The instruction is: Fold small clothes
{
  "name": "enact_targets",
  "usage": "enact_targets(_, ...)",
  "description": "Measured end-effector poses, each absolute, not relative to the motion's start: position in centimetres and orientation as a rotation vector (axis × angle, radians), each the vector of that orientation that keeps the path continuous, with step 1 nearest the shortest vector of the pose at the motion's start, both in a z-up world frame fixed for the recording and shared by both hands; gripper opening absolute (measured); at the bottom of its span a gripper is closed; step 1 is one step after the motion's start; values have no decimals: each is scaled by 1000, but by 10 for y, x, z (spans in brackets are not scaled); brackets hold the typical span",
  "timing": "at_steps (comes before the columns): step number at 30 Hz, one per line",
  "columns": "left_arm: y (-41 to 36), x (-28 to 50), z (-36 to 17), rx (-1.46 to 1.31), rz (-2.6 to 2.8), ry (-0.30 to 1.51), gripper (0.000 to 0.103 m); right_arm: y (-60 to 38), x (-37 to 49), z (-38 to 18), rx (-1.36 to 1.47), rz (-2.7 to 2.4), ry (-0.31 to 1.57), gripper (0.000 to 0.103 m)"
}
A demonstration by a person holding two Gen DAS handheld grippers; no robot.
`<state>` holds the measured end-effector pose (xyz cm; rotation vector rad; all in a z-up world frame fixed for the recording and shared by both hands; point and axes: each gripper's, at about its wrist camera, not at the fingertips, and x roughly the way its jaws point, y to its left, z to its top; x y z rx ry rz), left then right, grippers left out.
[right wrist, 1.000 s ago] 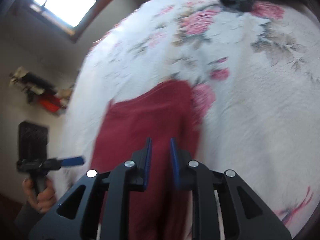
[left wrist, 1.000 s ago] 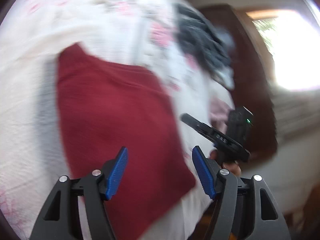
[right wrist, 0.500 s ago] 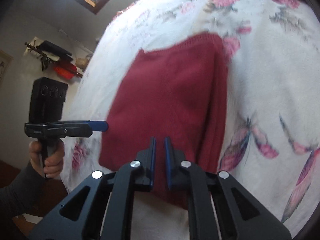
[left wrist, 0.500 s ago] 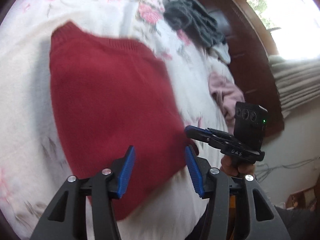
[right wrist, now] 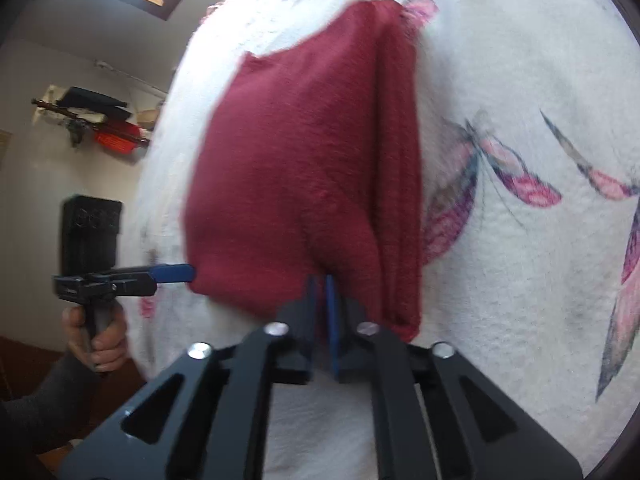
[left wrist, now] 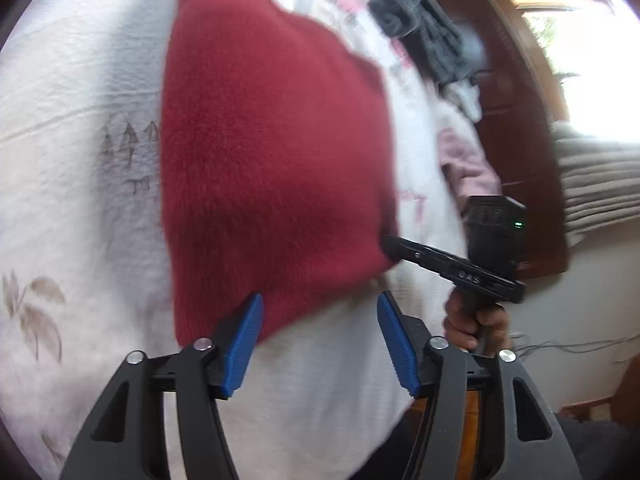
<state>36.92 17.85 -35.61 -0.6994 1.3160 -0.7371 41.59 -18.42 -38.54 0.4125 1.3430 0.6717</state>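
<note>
White floral bed (right wrist: pixel 500 240) fills most of both views. Red knit (left wrist: pixel 272 152) lies on it, centre of frame in both cams, now bigger and closer to the lens vs 1 s ago: both tools have closed in on its near edge. Knit looks already folded lengthwise; a doubled layer runs down its right side in right cam.

Right tool (right wrist: pixel 322 296), low centre, pads together and clamped on the near hem, same pinch as 0.5 s ago. Left tool (left wrist: pixel 318 320), pads apart, has moved up to the hem's other corner, red cloth now at left pad but not gripped.

Prob. means next step = left pinch, then fold hem away toward the far edge. Grey clothes pile (left wrist: pixel 420 40) upper right, untouched.
</note>
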Motion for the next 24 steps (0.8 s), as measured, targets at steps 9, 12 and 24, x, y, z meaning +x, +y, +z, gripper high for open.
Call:
enact_targets(9, 246, 367, -377, -748, -573, 1270, 82, -247, 525, -392, 888, 685, 1356, 82)
enact_targets(12, 239, 373, -383, -768, -620, 1261, 82, -232, 551, -412, 906, 687, 1381, 82)
enact_targets(24, 220, 390, -413, -871, -705, 1319, 81, -201, 571, -430, 747, 713, 1465, 80)
